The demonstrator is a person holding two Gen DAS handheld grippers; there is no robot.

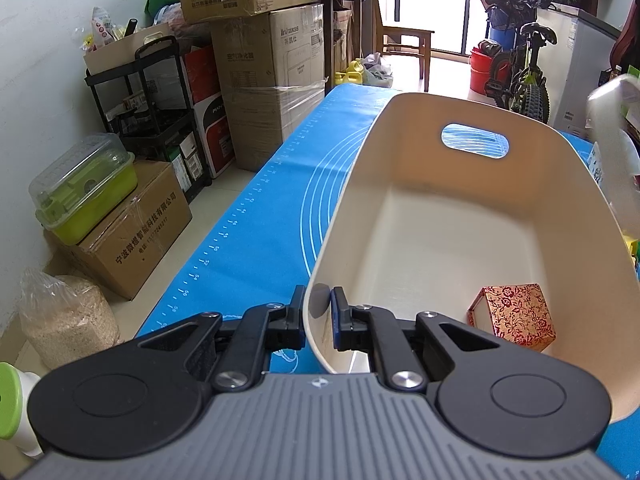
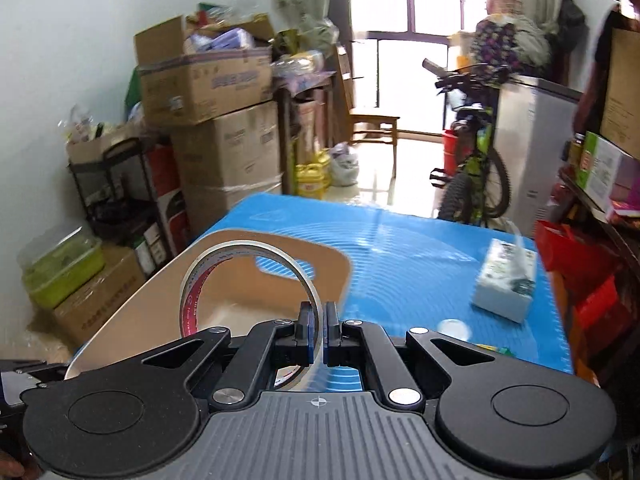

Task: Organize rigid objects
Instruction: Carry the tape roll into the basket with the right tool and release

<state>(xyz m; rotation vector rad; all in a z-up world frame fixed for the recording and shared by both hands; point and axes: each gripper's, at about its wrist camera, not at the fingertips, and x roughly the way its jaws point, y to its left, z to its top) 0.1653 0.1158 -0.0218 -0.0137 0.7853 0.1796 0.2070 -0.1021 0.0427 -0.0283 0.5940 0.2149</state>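
Blue silicone mat (image 2: 400,248) carries a cream basket (image 1: 460,216).
Left gripper (image 1: 316,312) pinches the basket's near wall; right gripper (image 2: 319,320) clamps an upright tape roll (image 2: 224,256) beside it; a patterned red box (image 1: 516,316) lies inside.

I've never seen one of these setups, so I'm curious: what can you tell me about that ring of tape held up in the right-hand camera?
The roll of tape is a thin, nearly used-up ring: a glossy clear band on a core with red and white print inside. It stands upright on edge, lifted above the blue mat, with the cream bin behind and below it. The right gripper is shut on its lower right rim, one blue pad inside the ring and one outside. Nothing else touches it, and its bottom edge is hidden behind the gripper.
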